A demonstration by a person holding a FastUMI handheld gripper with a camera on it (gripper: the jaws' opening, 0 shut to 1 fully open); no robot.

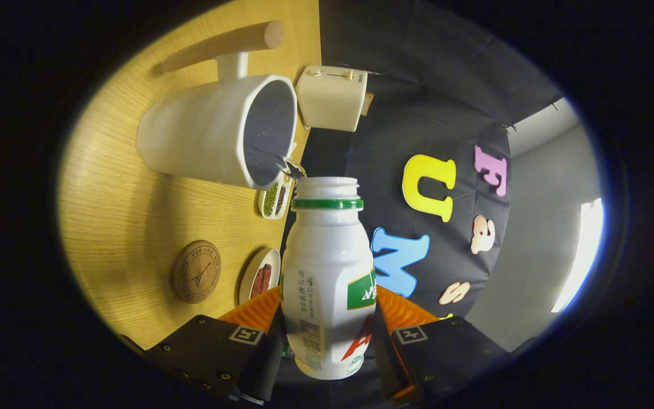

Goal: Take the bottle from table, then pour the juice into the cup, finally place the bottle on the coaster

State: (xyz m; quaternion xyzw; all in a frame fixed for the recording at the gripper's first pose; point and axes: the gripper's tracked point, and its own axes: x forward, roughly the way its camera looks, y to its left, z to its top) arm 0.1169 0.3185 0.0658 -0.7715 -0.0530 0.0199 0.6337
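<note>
Off to the left of my fingers the table [117, 238] stands tipped on its side, so I judge the whole rig is rolled over for the pour. Beyond the left finger lies the round coaster [196, 271], bare, with a small dish [260, 276] of something reddish just beside it and nearer the bottle. Further ahead the white cup [213, 130] with its wooden handle shows its dark mouth toward the bottle, and a thin stream [291, 167] appears to run from the bottle's lip toward the cup rim; I cannot tell how much lands inside. A dish of beans [275, 199] sits just under that rim, and a pale toaster [332, 97] stands beyond the cup. Between my fingers is the bottle [327, 278], capless, green ring at its neck, and the gripper [327, 335] is closed on its body, both fingers pressing its sides. So the pouring step is in hand. Next I would roll the bottle back upright, carry it to the coaster, set it down squarely and only then let go.
</note>
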